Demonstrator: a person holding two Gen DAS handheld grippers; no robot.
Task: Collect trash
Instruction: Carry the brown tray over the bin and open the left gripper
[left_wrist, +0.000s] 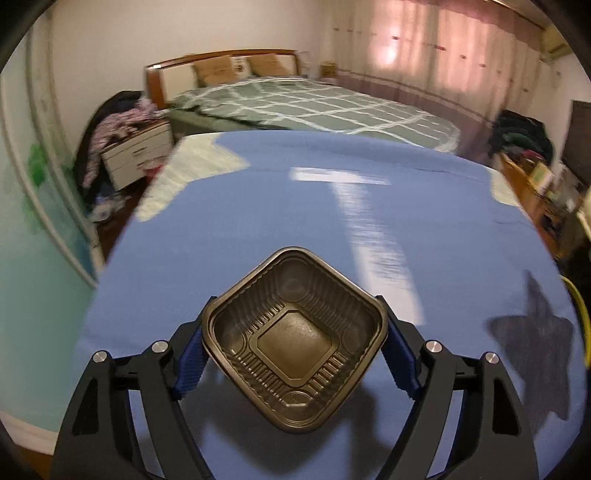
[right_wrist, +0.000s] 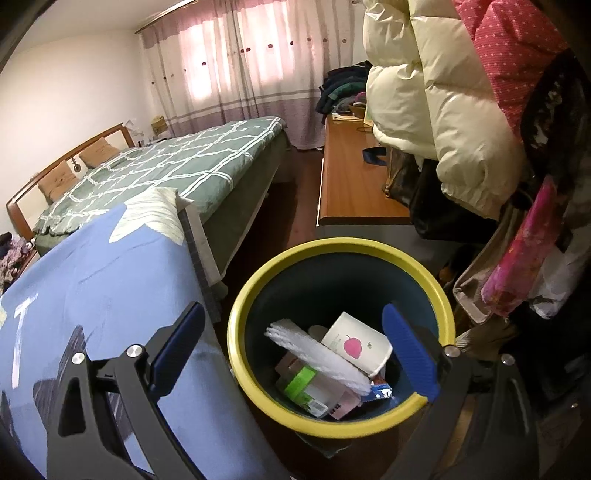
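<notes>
Closing on the tray (left_wrist: 295, 339) above the blue worktop (left_wrist: 258, 206).

Left hand-held gripper (left_wrist: 293, 349) stands part open, blue pads touching the tray's two side corners; whether they press yet I cannot tell. Thin ribbed brown plastic, empty: likely light, springy and slick, so grip the stiffer rim gently to avoid buckling. Right hand-held gripper (right_wrist: 293, 345) hangs wide open and empty over the yellow-rimmed bin (right_wrist: 243, 306), which holds a cup (right_wrist: 356, 345) and wrappers.

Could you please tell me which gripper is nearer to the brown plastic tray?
Left. The left gripper has the brown plastic tray between its fingers, pads at its sides. The right gripper hangs open over the yellow-rimmed trash bin, with no tray in its view.
</notes>
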